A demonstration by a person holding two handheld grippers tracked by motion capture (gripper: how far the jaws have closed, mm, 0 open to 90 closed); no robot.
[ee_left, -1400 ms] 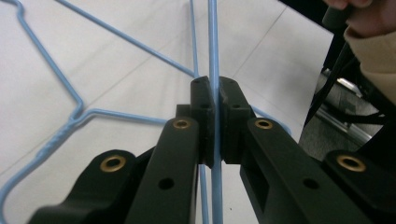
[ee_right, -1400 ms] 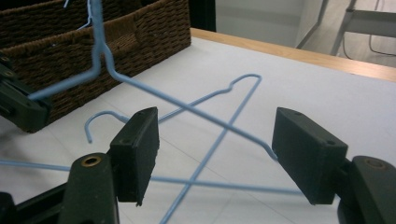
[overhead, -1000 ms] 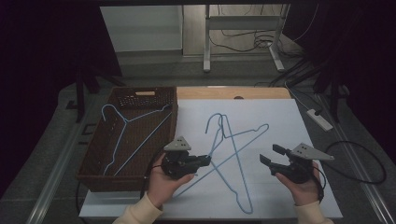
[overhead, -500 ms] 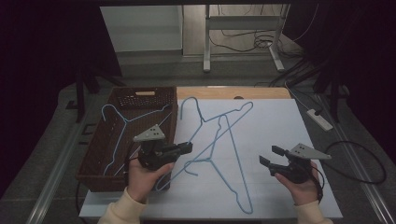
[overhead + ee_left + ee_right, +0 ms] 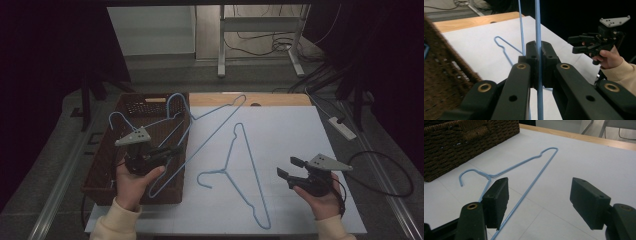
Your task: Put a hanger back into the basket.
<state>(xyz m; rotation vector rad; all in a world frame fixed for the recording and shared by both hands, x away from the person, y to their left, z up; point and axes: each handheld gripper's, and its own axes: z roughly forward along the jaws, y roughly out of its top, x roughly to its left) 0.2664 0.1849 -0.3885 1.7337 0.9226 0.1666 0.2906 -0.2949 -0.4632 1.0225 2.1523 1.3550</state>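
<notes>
High view: left tongs (image 5: pixel 172 150), clamped on a blue hanger (image 5: pixel 200 130), have carried it over the basket (image 5: pixel 100 180); right tongs (image 5: pixel 286 167) stay wide.

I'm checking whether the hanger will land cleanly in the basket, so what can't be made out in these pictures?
- High view: the basket floor is dark, and the left gripper covers part.
- High view: the held hanger and another hanger overlap, contact unclear.
- Left gripper view: its hook is cut off at the top edge.
</notes>
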